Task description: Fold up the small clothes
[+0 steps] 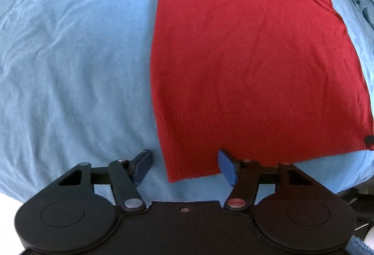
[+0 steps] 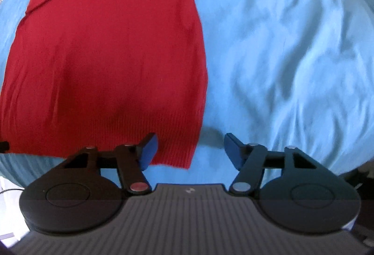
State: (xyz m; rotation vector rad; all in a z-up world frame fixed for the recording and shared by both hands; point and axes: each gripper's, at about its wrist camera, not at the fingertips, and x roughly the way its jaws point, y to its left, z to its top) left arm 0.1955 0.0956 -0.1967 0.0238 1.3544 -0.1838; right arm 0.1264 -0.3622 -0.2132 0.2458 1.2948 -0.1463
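**At the near hem: both grippers staged for the next fold**

On the blue bed cover (image 1: 70, 56), the red knit garment (image 1: 245, 56) lies flat as a tall, narrow panel. Its long sides run straight. A diagonal layered edge shows across its far end, which suggests that the sides or sleeves are already turned in; this is a judgement, as the underlying layers are hidden.

The left gripper (image 1: 184, 167) sits at the near left corner of the ribbed hem (image 1: 210, 138). Its fingers are spread wide and hold nothing. The corner lies between them, seen from above; contact with the fabric cannot be confirmed.

The right gripper (image 2: 190, 149) sits at the near right corner of the hem. Its fingers are equally wide apart and empty, with the corner between them.

Status:
- Done, by appearance: lengthwise narrowing of the garment.
- Remaining: the crosswise fold, hem toward the far end, probably once or twice.
- Not yet done: any grasp on the hem corners.

The knit is soft and likely to sag if one corner is lifted alone.
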